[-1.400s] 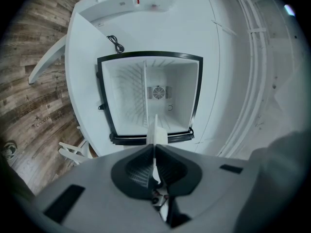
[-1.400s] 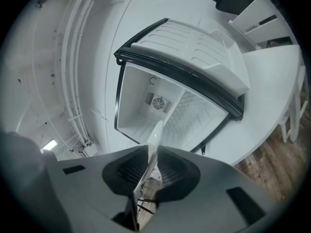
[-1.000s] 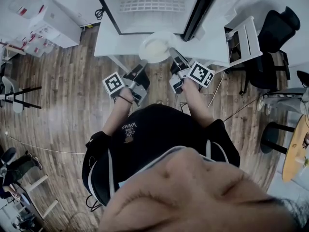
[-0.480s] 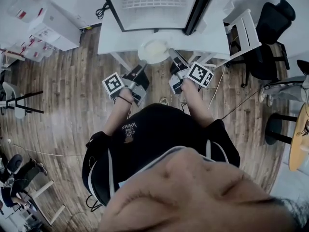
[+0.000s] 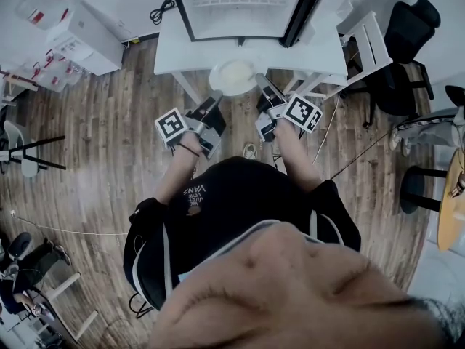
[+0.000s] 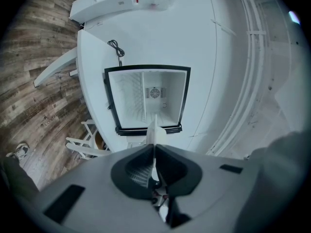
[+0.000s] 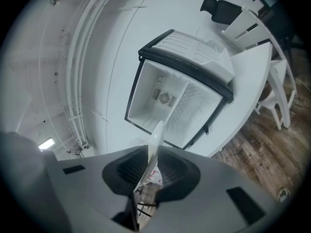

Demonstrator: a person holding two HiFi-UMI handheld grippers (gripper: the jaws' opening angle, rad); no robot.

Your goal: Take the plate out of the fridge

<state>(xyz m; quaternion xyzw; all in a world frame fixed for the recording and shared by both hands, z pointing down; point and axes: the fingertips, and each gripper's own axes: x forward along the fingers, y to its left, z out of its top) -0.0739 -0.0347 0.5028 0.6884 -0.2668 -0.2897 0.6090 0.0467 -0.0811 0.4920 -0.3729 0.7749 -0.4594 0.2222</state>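
Between the two tongs: the plate (image 5: 234, 76) is held level by opposite rims. It is outside the fridge (image 5: 240, 6), about over the front edge of the desk (image 5: 320, 57).
Left tongs (image 6: 154, 152): nearly pressed together, pinching the plate's thin rim, which shows edge-on between the pads.
Right tongs (image 7: 153, 166): pinching the opposite rim, jaws a little wider apart than the left pair.
Step in hand: by my reading, the carry-out; the plate looks clear of the fridge opening, so the removal itself seems done.
Next move: probably setting the plate down. That calls for both hands travelling together and level, since each grip is only a narrow bite on the rim.
Plate contents: nothing plainly on it; the middle looks pale and bare.
Fridge contents: its door (image 5: 301, 9) stands open; the chamber shows white walls and a rear fan grille (image 6: 155, 92), with nothing visible inside.
Desk: white, carries the fridge.
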